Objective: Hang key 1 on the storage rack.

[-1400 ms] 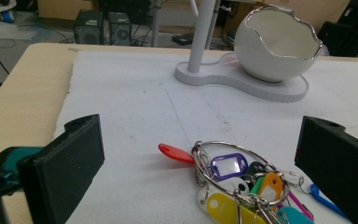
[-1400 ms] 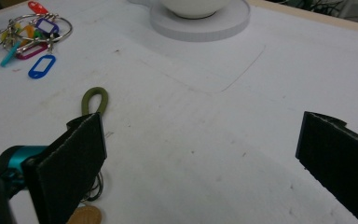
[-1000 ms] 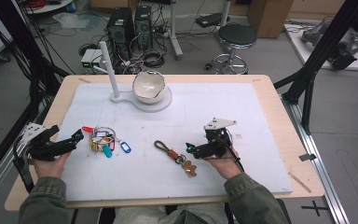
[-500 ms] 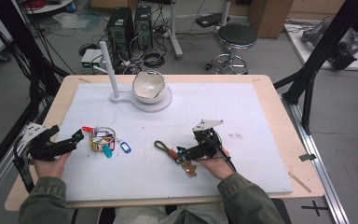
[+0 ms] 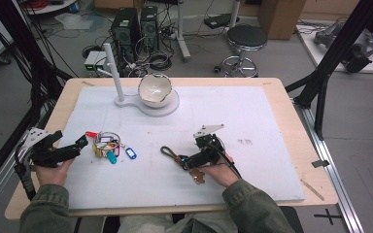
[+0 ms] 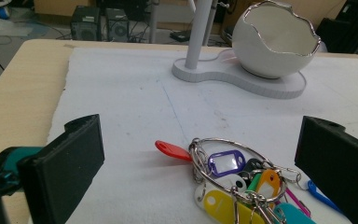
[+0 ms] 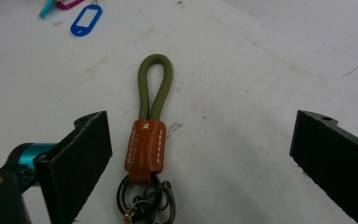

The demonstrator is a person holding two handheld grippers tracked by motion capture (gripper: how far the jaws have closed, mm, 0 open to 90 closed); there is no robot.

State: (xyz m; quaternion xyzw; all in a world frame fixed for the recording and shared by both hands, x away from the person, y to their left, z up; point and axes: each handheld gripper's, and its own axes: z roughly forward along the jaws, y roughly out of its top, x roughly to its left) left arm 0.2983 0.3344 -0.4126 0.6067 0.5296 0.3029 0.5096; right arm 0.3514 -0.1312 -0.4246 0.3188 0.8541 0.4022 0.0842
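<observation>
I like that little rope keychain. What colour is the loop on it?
Olive green cord loop, joined to a brown stitched leather sleeve. The right gripper view shows it best.

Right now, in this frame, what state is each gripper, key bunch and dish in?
Left gripper: open, jaws either side of the key bunch, not touching it.
Right gripper: open, jaws astride the keychain.
Olive cord keychain with tan leather sleeve: lying flat on the white mat, ungripped.
Wire ring of coloured plastic key tags: resting on the mat, ungripped.
White eggshell-shaped bowl: upright on its white stand base, looks empty.
</observation>
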